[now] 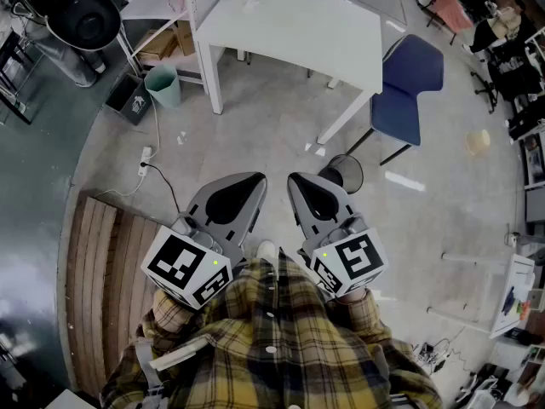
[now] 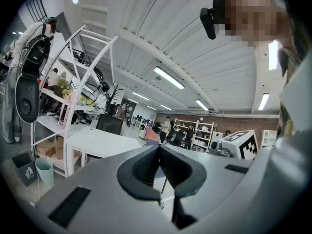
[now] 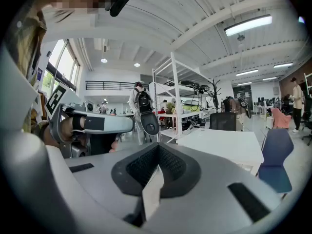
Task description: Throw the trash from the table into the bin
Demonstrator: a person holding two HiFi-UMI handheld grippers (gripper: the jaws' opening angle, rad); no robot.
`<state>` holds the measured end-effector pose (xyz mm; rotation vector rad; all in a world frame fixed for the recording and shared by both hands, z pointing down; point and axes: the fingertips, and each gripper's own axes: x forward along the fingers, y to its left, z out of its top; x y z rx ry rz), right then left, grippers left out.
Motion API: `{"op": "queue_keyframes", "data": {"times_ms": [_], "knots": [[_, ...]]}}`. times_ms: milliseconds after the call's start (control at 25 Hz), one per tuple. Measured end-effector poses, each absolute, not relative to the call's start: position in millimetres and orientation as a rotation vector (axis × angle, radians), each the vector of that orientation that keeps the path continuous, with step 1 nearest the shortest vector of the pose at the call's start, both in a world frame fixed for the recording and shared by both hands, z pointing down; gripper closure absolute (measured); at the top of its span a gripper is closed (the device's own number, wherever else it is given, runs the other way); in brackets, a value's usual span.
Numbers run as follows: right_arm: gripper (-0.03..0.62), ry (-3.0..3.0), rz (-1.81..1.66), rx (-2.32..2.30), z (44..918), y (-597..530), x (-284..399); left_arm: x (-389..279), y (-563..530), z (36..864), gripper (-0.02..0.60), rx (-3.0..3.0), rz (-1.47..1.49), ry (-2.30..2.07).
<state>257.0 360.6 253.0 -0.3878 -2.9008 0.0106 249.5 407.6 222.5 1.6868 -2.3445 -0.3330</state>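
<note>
Right gripper [image 3: 158, 149]: I see its jaws closed on a paper scrap [image 3: 152, 191], pinched between the dark ribbed pads.
Paper scrap: it is pale, off-white, thin and flat. It stands on edge in the jaw gap, with its free end running back toward the gripper's camera. I cannot find it in the head view.
Left gripper [image 2: 158, 149]: its jaws are fully together, pad against pad, and I see nothing between them.
Gripper placement: I have both held side by side in front of the plaid shirt [image 1: 272, 339], close but apart, with their tips aimed at the surface.
Surface [image 1: 298, 32]: a white table stands ahead of both grippers. One small pale bit [image 1: 251, 5] lies near its far edge, too small for me to tell what it is.
Teal bin [image 1: 162, 86]: it stands upright on the floor to the left of the surface, beside the white shelf rack [image 1: 183, 11].
Mesh basket [image 1: 345, 173]: round and dark, it sits on the floor just ahead of the right gripper's tip.
Floor [image 1: 255, 135]: a few small white bits [image 1: 315, 150] lie near the leg of the surface.
Blue chair [image 1: 409, 83]: it stands at the right end of the surface.
</note>
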Motion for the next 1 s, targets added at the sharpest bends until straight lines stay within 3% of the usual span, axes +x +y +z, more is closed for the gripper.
{"op": "queue_keyframes", "data": {"times_ms": [1000], "knots": [[0.595,-2.916,0.037,-0.403,259,297,275,257,353,228,0.574,1.617,-0.285,-2.384]]}}
